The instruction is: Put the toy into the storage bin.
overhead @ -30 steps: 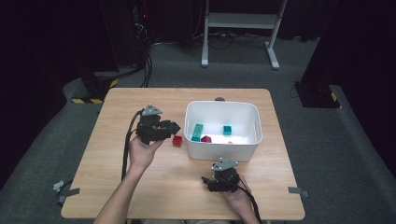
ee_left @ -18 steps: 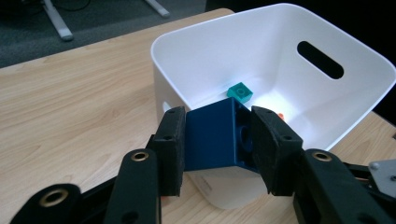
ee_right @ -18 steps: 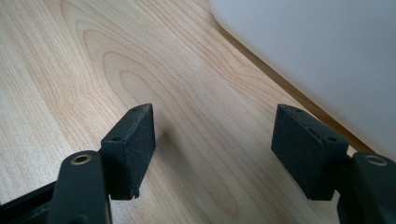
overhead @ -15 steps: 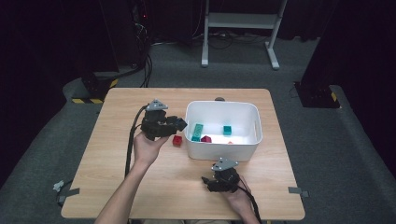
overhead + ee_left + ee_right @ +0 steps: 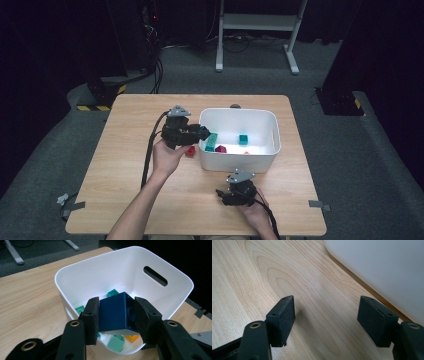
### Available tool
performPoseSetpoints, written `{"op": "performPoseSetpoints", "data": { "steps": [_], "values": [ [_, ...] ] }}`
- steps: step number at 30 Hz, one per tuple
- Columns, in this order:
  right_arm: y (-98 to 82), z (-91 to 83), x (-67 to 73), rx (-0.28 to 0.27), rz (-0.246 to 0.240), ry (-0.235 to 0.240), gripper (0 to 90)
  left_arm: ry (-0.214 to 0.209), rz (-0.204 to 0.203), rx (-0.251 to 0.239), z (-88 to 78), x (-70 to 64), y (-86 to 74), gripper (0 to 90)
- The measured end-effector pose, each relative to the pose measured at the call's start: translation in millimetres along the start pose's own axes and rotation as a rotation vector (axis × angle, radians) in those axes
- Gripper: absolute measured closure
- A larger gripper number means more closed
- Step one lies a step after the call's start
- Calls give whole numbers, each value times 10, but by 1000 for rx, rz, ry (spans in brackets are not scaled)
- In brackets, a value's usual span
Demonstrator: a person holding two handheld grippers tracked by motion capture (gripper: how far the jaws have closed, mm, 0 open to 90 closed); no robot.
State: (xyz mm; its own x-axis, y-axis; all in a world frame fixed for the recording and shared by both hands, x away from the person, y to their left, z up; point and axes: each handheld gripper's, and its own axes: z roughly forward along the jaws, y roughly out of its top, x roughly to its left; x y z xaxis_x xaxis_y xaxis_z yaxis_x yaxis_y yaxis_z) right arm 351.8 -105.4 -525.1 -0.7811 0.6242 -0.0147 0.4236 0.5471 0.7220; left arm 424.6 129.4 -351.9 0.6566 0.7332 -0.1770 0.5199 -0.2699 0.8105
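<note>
My left gripper (image 5: pixel 116 315) is shut on a dark blue brick (image 5: pixel 115 312), held just over the near left rim of the white bin (image 5: pixel 120 267). In the high view the left gripper (image 5: pixel 201 133) sits at the bin's (image 5: pixel 240 116) left wall. Inside the bin lie teal bricks (image 5: pixel 212 142), a magenta one (image 5: pixel 220 149) and, seen past the left gripper's jaws, a yellow one (image 5: pixel 132 338). A red brick (image 5: pixel 190 151) rests on the table beside the bin's left wall. My right gripper (image 5: pixel 327 321) stands open over bare wood near the bin's front wall (image 5: pixel 382 270); in the high view the right gripper (image 5: pixel 225 196) is near the table's front edge.
The wooden table (image 5: pixel 125 165) has free room on its left half. Cables trail from both grippers toward the person. Black equipment, cables and a white stand's legs (image 5: pixel 260 65) are on the grey floor beyond the table.
My left gripper has carried the blue brick to the right and slightly up, from beside the bin to its left rim. The right gripper has stayed put.
</note>
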Motion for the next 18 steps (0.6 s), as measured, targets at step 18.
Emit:
{"op": "performPoseSetpoints", "data": {
  "steps": [18],
  "values": [
    [0, 0, 1, 0, 0, 1, 302, -42, 16, 22, 226, -127, 65, 567]
  ]
}}
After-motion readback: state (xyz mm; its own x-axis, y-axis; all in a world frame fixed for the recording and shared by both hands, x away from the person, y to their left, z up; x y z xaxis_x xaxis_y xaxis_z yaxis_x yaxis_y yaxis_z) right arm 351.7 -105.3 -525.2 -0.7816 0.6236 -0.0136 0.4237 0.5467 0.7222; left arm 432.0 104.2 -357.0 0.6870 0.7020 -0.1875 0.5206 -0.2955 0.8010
